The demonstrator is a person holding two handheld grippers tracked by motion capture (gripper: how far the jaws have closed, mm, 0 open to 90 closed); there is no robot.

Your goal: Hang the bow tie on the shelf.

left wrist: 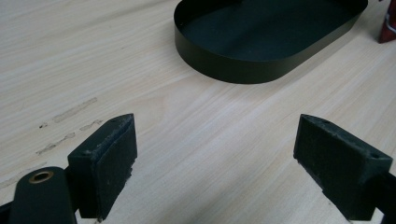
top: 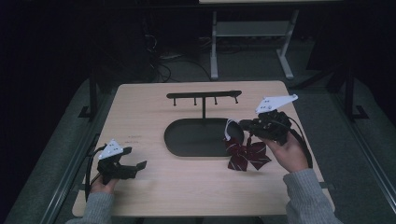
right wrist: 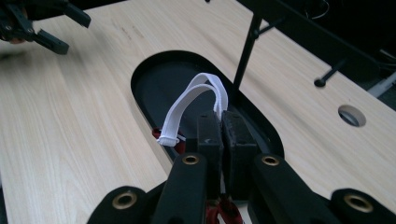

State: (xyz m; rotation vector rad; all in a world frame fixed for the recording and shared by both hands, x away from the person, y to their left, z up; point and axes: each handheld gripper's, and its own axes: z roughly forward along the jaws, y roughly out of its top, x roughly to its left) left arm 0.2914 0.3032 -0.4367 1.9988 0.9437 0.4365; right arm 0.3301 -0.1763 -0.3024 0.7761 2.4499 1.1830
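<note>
Right tool: the right tool (top: 246,124) was over the right end of the tray, and its two jaws were pressed together on the white strap (right wrist: 196,100).
White strap: it stood up in a loop just past the jaw tips in the right gripper view, over the inside of the tray.
Bow: the dark red bow (top: 247,155) with thin white stripes hung under the right tool, near the right end of the tray. I could not tell if it touched the counter.
Right hand: the right hand (top: 289,151) held the tool from the near side, in a grey sleeve.
Left tool: the left tool (top: 135,157) was at the near left of the counter, well apart from the bow. Its jaws were wide apart with nothing between them.
Left hand: the left hand (top: 103,185) held it near the near edge of the counter.
Tray: the black oval tray (top: 182,137) lay in the middle of the counter (top: 140,112), between the two tools.
Rack: a thin black rack (top: 204,95) with small pegs stood on a post at the far side of the tray.
</note>
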